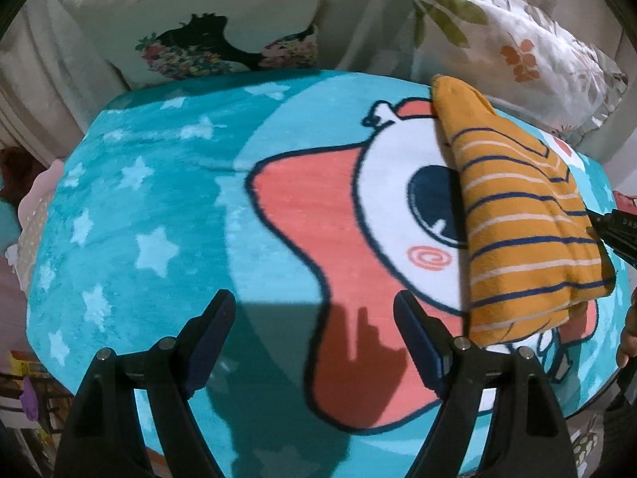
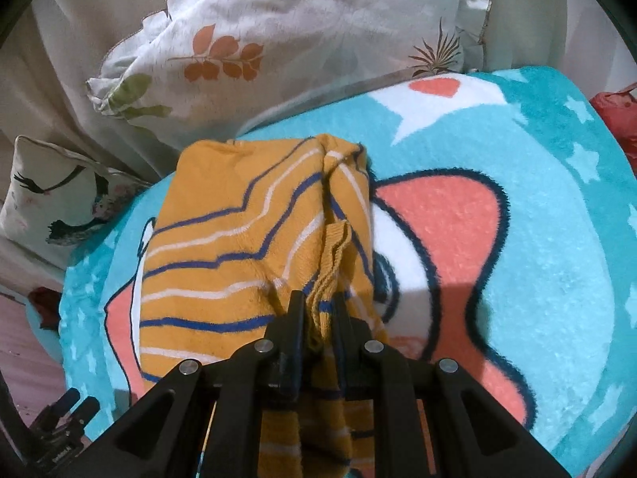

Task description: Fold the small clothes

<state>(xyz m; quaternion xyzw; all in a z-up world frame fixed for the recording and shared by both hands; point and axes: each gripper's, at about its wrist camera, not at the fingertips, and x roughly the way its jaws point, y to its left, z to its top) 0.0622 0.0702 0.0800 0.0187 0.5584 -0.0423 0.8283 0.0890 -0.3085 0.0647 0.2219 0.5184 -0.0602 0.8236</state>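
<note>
One blanket, two pillows, one garment, two grippers.
Cartoon blanket (image 1: 167, 215) bears two pillows (image 1: 199, 24) at 12 o'clock; one folded striped garment (image 1: 525, 215) at 3 o'clock. Right gripper (image 2: 318, 310) pinches its ribbed edge; left gripper (image 1: 314, 318) wide apart, empty.

A home bedroom: a bed under a cartoon blanket (image 1: 167, 207), two printed pillows (image 2: 278, 40) against a curtain (image 1: 47, 63).
</note>
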